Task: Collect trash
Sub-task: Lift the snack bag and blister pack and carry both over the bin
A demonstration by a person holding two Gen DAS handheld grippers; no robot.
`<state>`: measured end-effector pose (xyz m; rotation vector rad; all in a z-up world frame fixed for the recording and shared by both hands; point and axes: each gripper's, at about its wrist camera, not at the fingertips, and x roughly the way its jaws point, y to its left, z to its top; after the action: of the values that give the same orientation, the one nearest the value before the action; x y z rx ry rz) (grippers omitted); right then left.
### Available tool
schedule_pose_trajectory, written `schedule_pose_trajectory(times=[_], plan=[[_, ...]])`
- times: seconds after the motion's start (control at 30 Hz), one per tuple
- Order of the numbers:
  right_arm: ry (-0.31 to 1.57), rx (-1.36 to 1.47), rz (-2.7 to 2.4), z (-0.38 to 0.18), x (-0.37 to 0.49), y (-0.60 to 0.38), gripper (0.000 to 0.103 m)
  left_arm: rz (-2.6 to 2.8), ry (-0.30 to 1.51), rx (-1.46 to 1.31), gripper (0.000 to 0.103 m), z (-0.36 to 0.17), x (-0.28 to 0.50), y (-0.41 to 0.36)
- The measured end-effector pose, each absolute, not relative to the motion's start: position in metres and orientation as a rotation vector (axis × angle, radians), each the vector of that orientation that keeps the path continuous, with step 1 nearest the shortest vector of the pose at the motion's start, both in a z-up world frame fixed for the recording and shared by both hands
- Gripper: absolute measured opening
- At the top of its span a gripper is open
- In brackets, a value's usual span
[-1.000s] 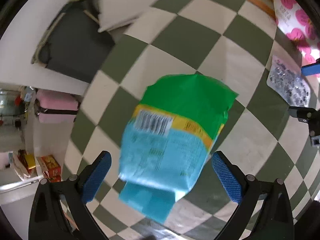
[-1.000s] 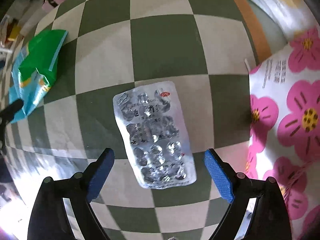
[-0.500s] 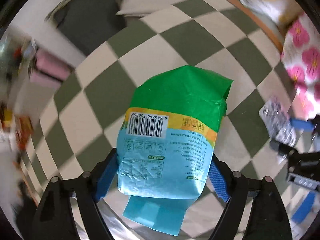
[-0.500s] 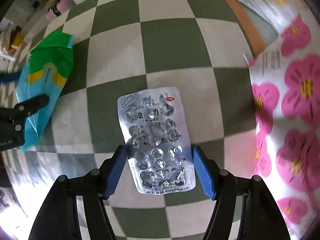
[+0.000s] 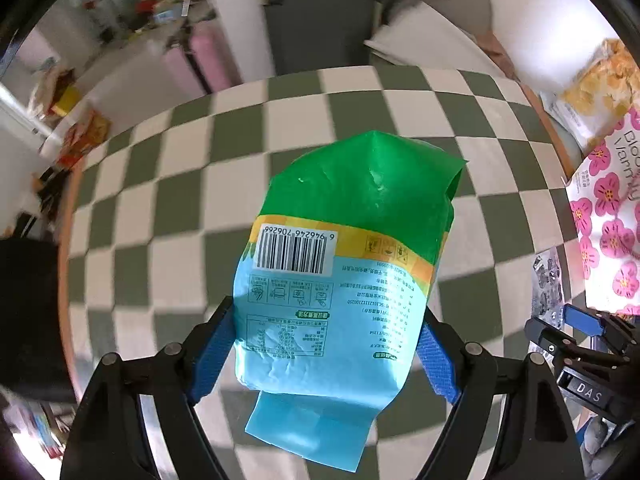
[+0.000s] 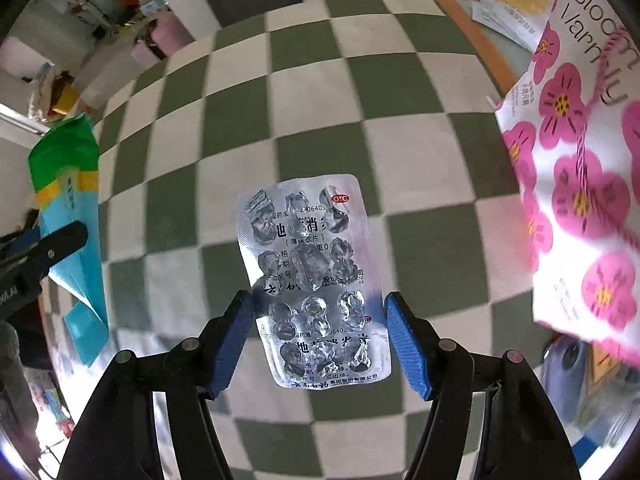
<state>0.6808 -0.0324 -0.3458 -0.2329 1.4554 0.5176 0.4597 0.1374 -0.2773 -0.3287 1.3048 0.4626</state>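
Observation:
A green, yellow and light-blue snack bag (image 5: pixel 352 216) hangs above the checkered tablecloth (image 5: pixel 160 240), barcode side facing the camera. My left gripper (image 5: pixel 326 356) is shut on its lower blue part, one pad pressing each side. A silver, emptied blister pack (image 6: pixel 308 248) is lifted off the cloth, and my right gripper (image 6: pixel 320 340) is shut on its lower half. From the right wrist view the snack bag (image 6: pixel 64 160) shows at the far left with the left gripper's finger (image 6: pixel 48 244) on it. The blister pack (image 5: pixel 546 280) appears at the right edge of the left wrist view.
A white paper bag with pink flowers (image 6: pixel 580 160) stands at the table's right side. A yellow snack package (image 5: pixel 600 92) lies beyond it. A dark grey bin (image 5: pixel 320 28) and cardboard sit past the table's far edge. Shelves and a pink case (image 5: pixel 200 56) are at the back left.
Both grippers went from open around their items to shut on them, then rose, lifting the snack bag and blister pack off the cloth. The left view has also rotated.

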Motion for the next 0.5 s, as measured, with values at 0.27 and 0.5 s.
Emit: schedule_pose_trajectory(times=[0.27, 0.5], plan=[[1.399, -0.22, 0.582, -0.318, 0.542, -0.027, 0.069, 0.54, 1.214, -0.39, 0.081, -0.25, 0.347, 0.164], [1.312, -0.211, 0.594, -0.281, 0.409, -0.031, 0.069, 0.525, 1.14, -0.396, 0.081, -0.231, 0.23, 0.142]])
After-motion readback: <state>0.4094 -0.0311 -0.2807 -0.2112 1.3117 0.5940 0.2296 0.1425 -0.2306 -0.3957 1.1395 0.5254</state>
